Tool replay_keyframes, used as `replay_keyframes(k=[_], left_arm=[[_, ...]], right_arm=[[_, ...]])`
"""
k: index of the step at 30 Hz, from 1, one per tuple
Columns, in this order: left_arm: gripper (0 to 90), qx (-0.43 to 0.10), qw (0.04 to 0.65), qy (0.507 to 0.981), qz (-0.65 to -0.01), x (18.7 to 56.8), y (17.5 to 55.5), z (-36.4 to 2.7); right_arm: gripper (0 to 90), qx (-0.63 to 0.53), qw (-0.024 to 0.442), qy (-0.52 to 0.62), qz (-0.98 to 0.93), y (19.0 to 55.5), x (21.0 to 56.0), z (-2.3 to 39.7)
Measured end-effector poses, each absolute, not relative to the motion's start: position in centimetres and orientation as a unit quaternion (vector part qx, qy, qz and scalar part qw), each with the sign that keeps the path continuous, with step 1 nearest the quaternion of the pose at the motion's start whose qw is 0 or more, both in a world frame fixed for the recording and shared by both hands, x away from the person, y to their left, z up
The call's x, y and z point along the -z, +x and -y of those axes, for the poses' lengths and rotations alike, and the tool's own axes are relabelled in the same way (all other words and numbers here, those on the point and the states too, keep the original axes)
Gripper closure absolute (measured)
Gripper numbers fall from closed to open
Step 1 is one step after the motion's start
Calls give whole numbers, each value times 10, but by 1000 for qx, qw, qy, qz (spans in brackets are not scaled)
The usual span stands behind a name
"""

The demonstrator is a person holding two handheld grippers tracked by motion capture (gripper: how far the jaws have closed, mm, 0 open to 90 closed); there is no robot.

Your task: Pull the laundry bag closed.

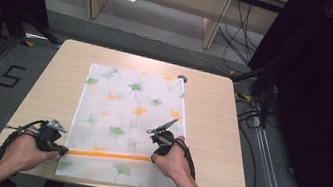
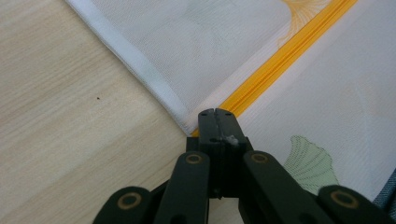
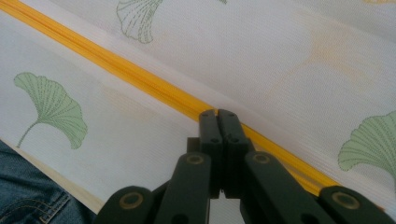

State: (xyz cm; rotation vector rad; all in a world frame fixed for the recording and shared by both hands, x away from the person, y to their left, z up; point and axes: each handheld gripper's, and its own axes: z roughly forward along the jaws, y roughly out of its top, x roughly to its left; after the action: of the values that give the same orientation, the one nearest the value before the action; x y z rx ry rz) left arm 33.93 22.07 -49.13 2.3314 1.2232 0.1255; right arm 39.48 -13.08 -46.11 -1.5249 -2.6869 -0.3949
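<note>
On the table (image 1: 210, 125), a leaf-printed bag (image 1: 125, 117) lies flat, its yellow zipper (image 1: 109, 155) crossing near the 6 o'clock edge. The left gripper (image 2: 217, 112) view shows its jaws clenched at the zipper's end by the white hem; whether they pinch it, I cannot tell. The right gripper (image 3: 217, 112) view shows jaws shut over the zipper, and jeans at 7 o'clock. From above, a floor mark reads "5" (image 1: 9, 75) at 9 o'clock; both hands rest low on the bag.

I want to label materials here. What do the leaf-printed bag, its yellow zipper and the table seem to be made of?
Bag: probably thin woven mesh fabric, matte and half see-through; a fine weave shows in both gripper views. Zipper: looks like plastic coil on yellow tape, with a slight sheen. Table: light wood or wood-look laminate, with smooth printed-looking grain.
</note>
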Motion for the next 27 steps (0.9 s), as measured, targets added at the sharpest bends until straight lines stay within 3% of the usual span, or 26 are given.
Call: replay_keyframes(k=[27], left_arm=[[900, -44, 250, 857, -448, 491, 340, -221]], right_arm=[[900, 121, 12, -481, 868, 399, 461, 147]])
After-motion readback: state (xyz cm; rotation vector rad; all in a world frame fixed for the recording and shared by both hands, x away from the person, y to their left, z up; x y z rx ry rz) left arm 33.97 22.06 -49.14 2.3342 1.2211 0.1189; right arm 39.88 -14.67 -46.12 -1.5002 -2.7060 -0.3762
